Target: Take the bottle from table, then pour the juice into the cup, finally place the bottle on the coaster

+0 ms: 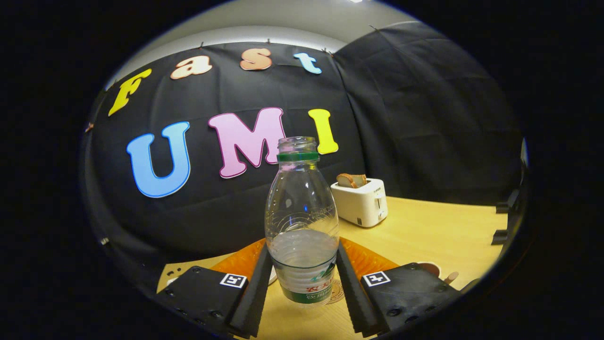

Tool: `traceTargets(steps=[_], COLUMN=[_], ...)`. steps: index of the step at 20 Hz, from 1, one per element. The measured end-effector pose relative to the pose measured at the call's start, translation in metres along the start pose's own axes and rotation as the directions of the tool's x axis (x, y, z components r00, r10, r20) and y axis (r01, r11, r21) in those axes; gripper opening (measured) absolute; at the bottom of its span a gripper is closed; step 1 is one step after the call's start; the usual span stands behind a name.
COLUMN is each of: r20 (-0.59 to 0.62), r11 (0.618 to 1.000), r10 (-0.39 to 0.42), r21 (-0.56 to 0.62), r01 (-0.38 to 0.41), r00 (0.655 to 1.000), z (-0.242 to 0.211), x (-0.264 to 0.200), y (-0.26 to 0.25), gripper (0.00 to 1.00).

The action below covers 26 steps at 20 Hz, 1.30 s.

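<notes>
A clear plastic bottle point(302, 222) stands upright between my fingers, uncapped, with a green neck ring and clear liquid filling its lower part. My gripper point(303, 249) is shut on the bottle, both fingers pressing its lower sides near the label. The bottle's base hangs a little above the wooden table point(424, 231). A round tan coaster point(337, 293) peeks out just behind the base, by the right finger. Part of a cup point(430, 268) shows beyond the right finger's housing. An orange mat point(368, 259) lies behind the bottle.
A white toaster point(361, 203) with bread slices in it stands on the table beyond the bottle, to the right. The black cloth wall closes the back and left. A small white object point(272, 276) sits by the left finger; I cannot tell what it is.
</notes>
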<state>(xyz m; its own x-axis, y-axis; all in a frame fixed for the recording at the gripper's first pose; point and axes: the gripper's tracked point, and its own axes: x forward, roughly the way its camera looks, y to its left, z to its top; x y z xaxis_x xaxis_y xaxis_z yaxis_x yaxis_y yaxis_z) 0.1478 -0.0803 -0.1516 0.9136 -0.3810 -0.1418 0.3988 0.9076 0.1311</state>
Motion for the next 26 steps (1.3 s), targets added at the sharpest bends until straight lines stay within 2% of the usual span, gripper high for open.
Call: traceTargets(steps=[5,13,21,26], r20=[0.037,0.001,-0.014,-0.012], r11=[0.992,0.980,0.976,0.978], r10=[-0.031,-0.082,-0.076,-0.027], r21=[-0.125,-0.183,-0.206,-0.206], r01=[0.035,0.081,0.072,0.024], r00=[0.999,0.997,0.997,1.000], z=[-0.009,-0.057,-0.089,-0.097], x=[0.026,0.065,0.085,0.085], y=[0.007,0.001,0.001,0.007], gripper=[0.74,0.74,0.74,0.75])
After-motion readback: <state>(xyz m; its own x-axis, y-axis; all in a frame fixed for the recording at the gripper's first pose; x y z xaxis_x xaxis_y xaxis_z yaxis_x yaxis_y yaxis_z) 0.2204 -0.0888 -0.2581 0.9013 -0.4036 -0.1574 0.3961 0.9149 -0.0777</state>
